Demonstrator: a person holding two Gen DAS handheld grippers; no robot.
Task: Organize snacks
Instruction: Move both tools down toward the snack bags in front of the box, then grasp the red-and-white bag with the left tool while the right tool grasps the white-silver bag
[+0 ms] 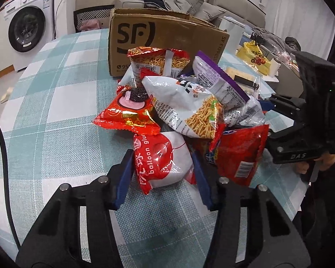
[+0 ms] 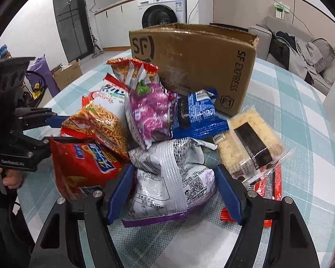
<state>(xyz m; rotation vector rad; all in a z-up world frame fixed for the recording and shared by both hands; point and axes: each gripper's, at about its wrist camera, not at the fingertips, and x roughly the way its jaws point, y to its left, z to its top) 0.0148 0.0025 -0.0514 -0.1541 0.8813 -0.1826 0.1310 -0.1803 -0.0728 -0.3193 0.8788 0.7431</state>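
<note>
The left gripper (image 1: pixel 162 167) stood spread with the red-and-white balloon-gum bag (image 1: pixel 162 164) lying straight between its fingers, the bag's long axis running away from the jaws toward the snack pile (image 1: pixel 189 102) ahead; neither pad clearly pressed it. The right gripper (image 2: pixel 174 183) was likewise spread around the silver-and-purple bag (image 2: pixel 172 178), which lay lengthwise between its jaws. Each hand looked nearest its own bag, with the cardboard box (image 2: pixel 201 67) beyond the pile.
</note>
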